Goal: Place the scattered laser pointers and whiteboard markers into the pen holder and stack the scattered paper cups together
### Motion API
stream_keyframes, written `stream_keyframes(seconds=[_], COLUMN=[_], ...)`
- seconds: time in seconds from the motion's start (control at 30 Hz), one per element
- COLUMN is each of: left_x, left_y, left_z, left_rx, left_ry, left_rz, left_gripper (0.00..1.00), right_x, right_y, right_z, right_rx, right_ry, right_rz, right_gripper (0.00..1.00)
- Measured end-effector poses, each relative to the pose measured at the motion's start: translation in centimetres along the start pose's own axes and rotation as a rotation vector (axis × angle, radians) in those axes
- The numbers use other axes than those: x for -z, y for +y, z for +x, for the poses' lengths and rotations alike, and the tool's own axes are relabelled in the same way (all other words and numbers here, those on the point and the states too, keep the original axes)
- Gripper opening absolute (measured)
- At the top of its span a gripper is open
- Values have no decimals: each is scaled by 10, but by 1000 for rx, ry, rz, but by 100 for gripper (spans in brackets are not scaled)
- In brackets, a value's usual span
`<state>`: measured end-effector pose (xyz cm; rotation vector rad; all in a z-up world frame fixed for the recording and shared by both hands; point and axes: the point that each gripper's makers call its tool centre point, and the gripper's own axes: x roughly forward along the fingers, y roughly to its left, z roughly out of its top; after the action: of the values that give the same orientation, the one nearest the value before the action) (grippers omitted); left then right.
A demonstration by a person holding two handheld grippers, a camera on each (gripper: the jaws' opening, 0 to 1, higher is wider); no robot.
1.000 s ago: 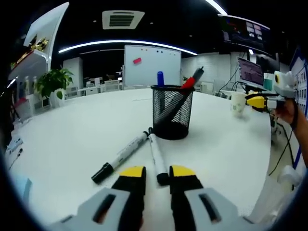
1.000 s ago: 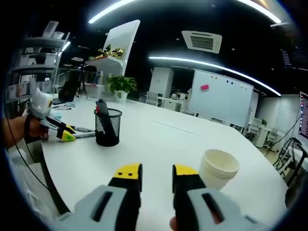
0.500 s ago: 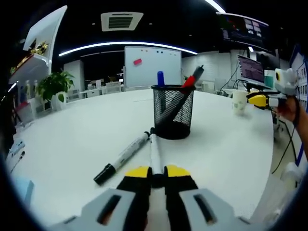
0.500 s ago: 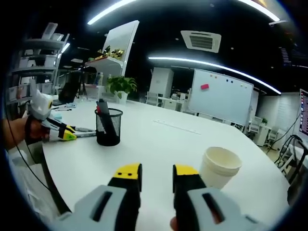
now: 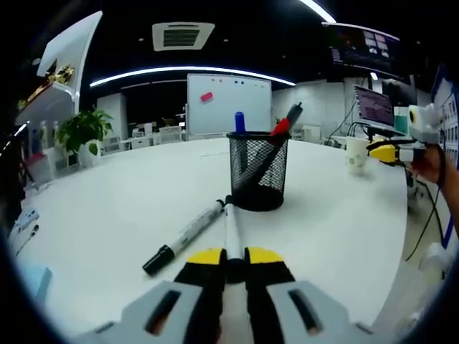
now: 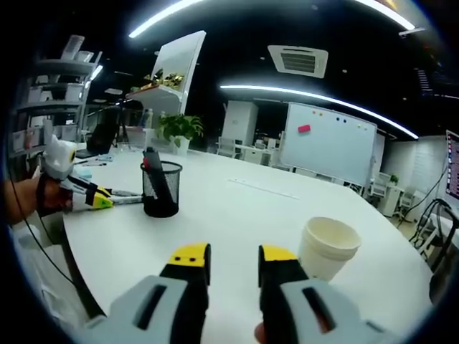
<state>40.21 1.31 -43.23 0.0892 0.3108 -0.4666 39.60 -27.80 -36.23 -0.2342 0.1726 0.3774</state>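
White surface (image 5: 107,215) carries the task items. The left gripper (image 5: 226,256) is clamped on the near end of a white marker (image 5: 232,228), which lies pointing toward the black mesh pen holder (image 5: 257,170) just beyond its far tip. A second marker (image 5: 185,236) lies just to its left, angled, with the far ends close together. The pen holder already contains a blue-capped and a red-capped pen.

Risk: the grip sits at the extreme end of the marker, so the long free end may droop or pivot on lifting, strike the holder rim, or nudge the neighbouring marker.

The right gripper (image 6: 225,259) stands narrowly parted, holding nothing, with the paper cup (image 6: 327,248) just to its right. Closing from here could tip the light cup.
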Motion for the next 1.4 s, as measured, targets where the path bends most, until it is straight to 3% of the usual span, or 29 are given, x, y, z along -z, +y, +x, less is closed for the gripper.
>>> stream_keyframes(seconds=[0.57,1.4], left_x=[-8,-31], left_y=[2,5], left_z=[-6,-18], left_rx=[-6,23], left_ry=[-48,-112], left_rz=[68,68], left_gripper=[11,11], right_x=[2,3], right_y=[2,-7], right_z=[1,1], right_rx=[-5,21], right_ry=[4,6], right_rz=[1,4], right_gripper=[27,27])
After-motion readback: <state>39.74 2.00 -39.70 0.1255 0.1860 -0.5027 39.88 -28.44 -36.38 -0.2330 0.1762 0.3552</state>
